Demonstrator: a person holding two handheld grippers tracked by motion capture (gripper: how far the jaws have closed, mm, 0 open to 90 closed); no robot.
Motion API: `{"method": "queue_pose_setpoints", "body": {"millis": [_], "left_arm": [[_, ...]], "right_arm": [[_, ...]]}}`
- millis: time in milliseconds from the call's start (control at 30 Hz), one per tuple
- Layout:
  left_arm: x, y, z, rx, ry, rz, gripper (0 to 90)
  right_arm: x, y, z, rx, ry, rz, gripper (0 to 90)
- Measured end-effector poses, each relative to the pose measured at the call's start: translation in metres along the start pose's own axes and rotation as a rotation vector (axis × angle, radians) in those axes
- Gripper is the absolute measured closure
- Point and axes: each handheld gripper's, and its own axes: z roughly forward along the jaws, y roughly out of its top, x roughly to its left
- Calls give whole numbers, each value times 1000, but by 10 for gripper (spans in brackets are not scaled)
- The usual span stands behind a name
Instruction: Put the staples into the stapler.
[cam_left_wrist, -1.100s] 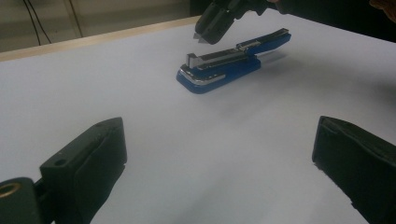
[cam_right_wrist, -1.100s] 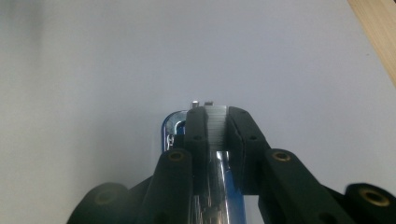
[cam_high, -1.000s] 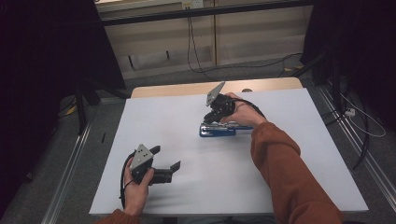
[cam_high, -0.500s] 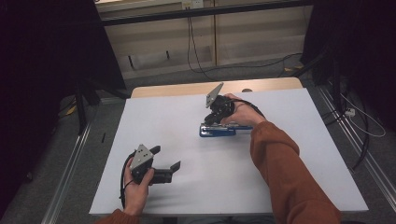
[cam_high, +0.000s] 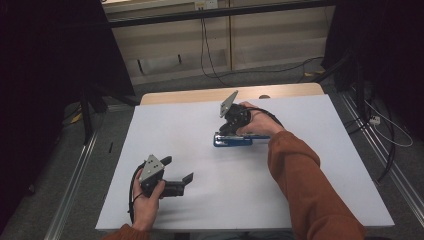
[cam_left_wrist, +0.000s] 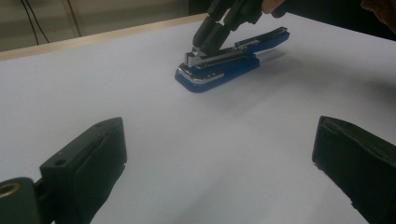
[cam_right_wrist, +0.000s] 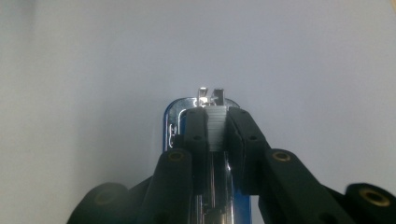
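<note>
A blue stapler (cam_high: 232, 141) with a chrome magazine lies flat on the white table (cam_high: 310, 165), a little beyond its middle. My right gripper (cam_high: 223, 131) tilts down onto the stapler's left end. In the right gripper view the right gripper (cam_right_wrist: 215, 116) is shut on a ribbed silver strip of staples (cam_right_wrist: 215, 128), held just over the stapler's chrome front (cam_right_wrist: 173, 116). My left gripper (cam_high: 178, 168) rests near the table's front left, open and holding nothing. The left gripper view has the stapler (cam_left_wrist: 219, 70) ahead of the wide-apart jaws of the left gripper (cam_left_wrist: 219, 154), with the right gripper (cam_left_wrist: 208, 37) on its near end.
The white sheet covers the table, and a strip of wood edge (cam_high: 200, 95) shows at the far side. Cables (cam_high: 380, 130) trail over the floor to the right, and metal rails (cam_high: 75, 175) run along the left.
</note>
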Motion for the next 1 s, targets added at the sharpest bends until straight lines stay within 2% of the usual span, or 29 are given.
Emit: {"method": "queue_pose_setpoints", "body": {"millis": [767,1000], "left_arm": [[0,0,0,1,-1,-1,33],[0,0,0,4,0,-1,33]], "right_arm": [[1,2,1,0,10,1,792],[2,1,0,2,13,17,792]]}}
